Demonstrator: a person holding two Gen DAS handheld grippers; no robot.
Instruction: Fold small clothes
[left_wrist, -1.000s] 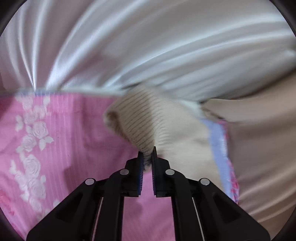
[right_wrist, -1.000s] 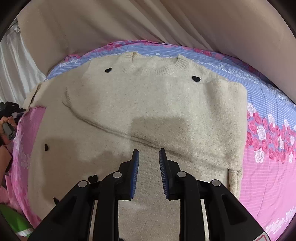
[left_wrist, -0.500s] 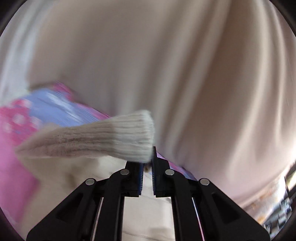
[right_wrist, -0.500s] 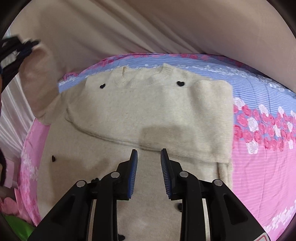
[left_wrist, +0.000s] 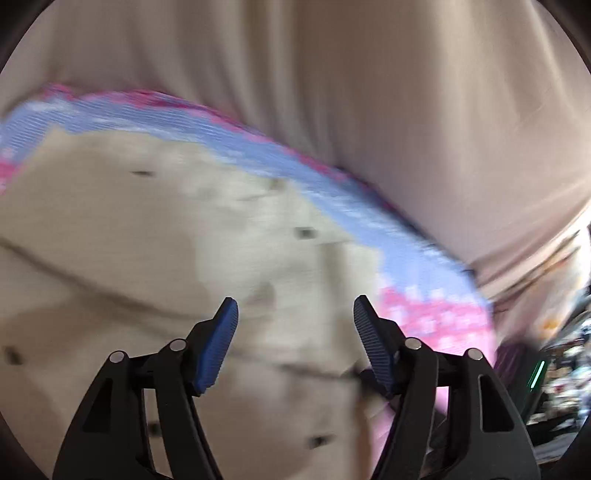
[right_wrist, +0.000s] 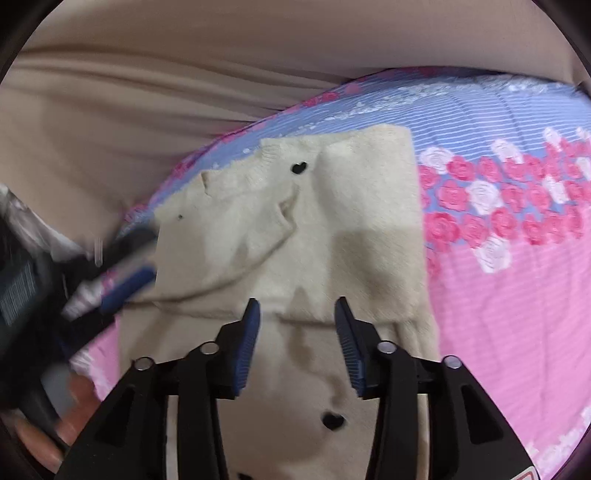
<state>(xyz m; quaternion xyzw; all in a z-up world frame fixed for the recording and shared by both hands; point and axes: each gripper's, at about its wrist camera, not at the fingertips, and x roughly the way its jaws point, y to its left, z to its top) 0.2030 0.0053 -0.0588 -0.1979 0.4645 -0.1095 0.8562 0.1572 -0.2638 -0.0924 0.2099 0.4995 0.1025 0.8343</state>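
Note:
A cream knitted sweater (right_wrist: 332, 236) with small black hearts lies on the pink and blue rose-print bedspread (right_wrist: 509, 258), both sleeves folded across its chest. My right gripper (right_wrist: 297, 308) hovers over the lower edge of the folded sleeves, its jaws opening with nothing between them. In the left wrist view the sweater (left_wrist: 147, 240) is blurred below my left gripper (left_wrist: 295, 306), whose jaws are opening and hold nothing. That left gripper (right_wrist: 129, 280) also shows as a blur at the sweater's left edge in the right wrist view.
A beige curtain (right_wrist: 147, 92) hangs behind the far edge of the bed. A person's hand (right_wrist: 48, 428) shows at the lower left of the right wrist view. Dark clutter (left_wrist: 546, 369) lies past the bed's right end in the left wrist view.
My left gripper carried the sleeve cuff over the sweater and let it go; the sleeve now lies folded across the chest. Both grippers' jaws have widened. The right gripper shifted and rolled.

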